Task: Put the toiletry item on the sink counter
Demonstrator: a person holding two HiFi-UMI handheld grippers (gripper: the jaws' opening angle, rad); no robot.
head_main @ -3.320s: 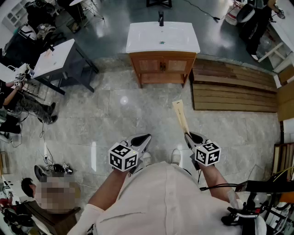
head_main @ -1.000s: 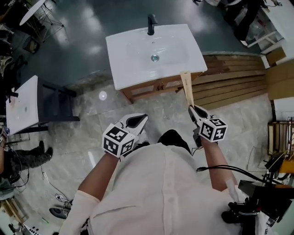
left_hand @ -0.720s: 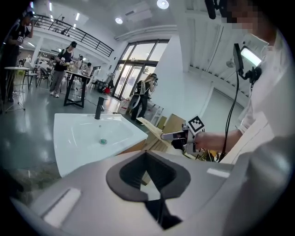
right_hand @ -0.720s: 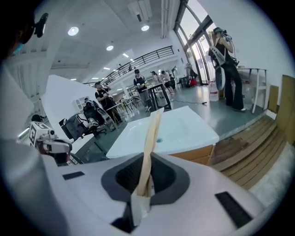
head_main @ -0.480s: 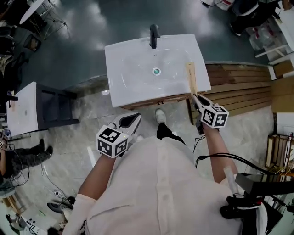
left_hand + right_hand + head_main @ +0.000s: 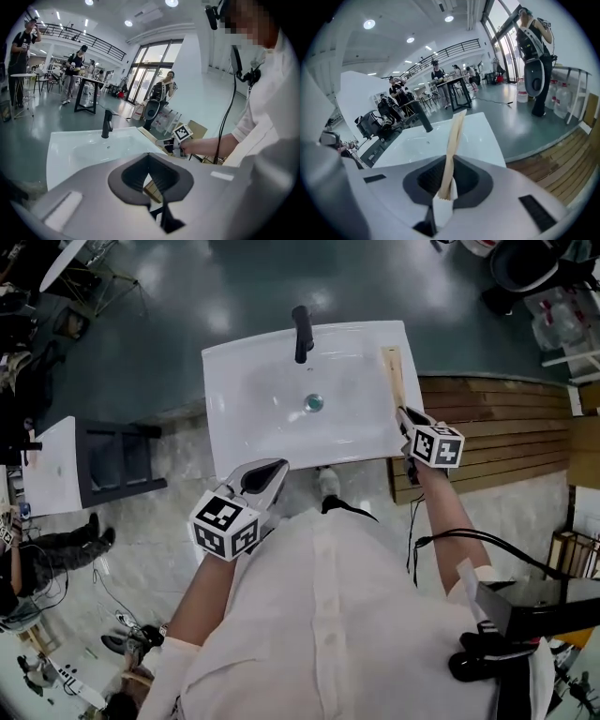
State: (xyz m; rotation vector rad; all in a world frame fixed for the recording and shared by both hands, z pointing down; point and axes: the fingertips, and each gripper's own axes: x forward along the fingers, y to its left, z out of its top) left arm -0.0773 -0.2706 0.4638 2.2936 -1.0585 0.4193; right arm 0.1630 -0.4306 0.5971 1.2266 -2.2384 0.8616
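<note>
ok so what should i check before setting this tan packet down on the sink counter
1. Grip on the packet: ok, the right gripper is shut on its lower end.
2. Packet over the counter: ok, in the head view it lines up with the flat strip right of the basin.
3. Landing strip free: ok, nothing shows there; the tap stands at the back, well to the left.
4. Packet touching the counter: cannot tell, its height is not readable.
5. Left gripper out of the way: ok, it is at the front edge with nothing between its jaws.
</note>
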